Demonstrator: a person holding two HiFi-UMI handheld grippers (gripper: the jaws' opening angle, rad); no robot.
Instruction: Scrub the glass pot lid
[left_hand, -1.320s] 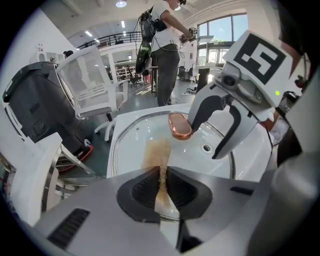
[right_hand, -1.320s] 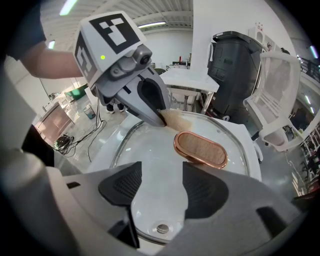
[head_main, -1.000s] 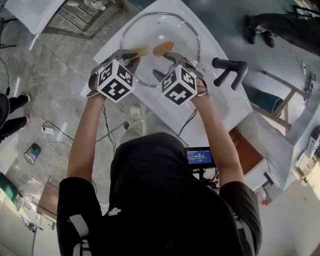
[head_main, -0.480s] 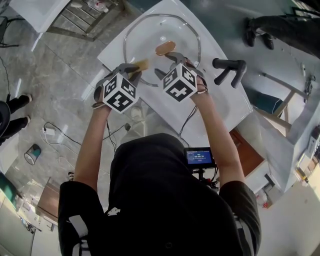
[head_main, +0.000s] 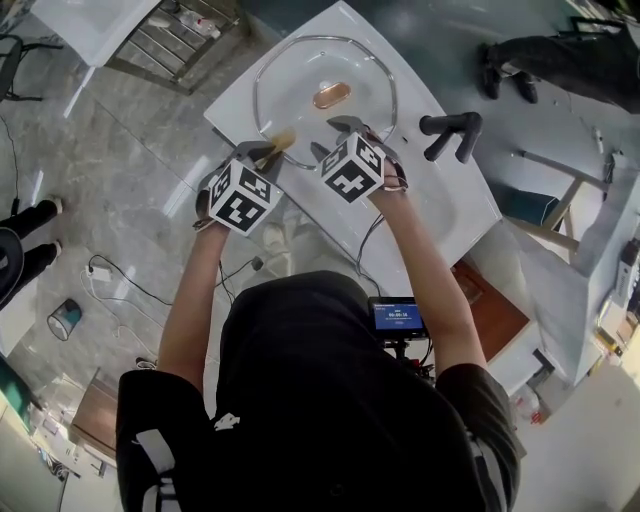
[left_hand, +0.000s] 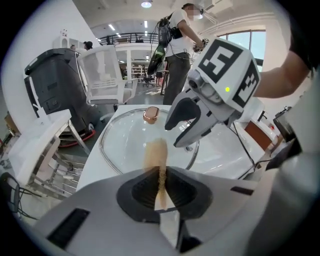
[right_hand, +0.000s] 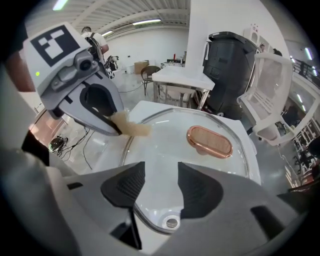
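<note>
Glass pot lid (head_main: 290, 90) lies flat on the white bench (head_main: 440, 210), straight ahead of both your grippers.

- Left gripper (head_main: 262, 152): jaws pinched on a tan scrub pad (head_main: 278, 142). The pad sticks out forward, with its tip at the lid's near-left rim.
- I can't tell whether the pad is touching the glass or just over it.
- Right gripper (head_main: 333, 137): jaws spread, and they've just been closing a bit. The lid's near rim sits in the gap below them, but the pads aren't pressing on it, so there's no grip.
- Both grippers are at the near edge, with the right one slightly further in over the rim.
- Copper handle (head_main: 332, 95) is mid-lid, beyond both grippers. Its long axis runs roughly across your view, tilted a little.
- Black faucet (head_main: 448, 132) stands off to the right, clear of the lid.

My read is that the pad has to travel forward and right from the rim toward the handle. Most of the glass lies that way from your left gripper, so the left does the scrubbing. The right is placed to clamp the near rim and stop the lid sliding.
</note>
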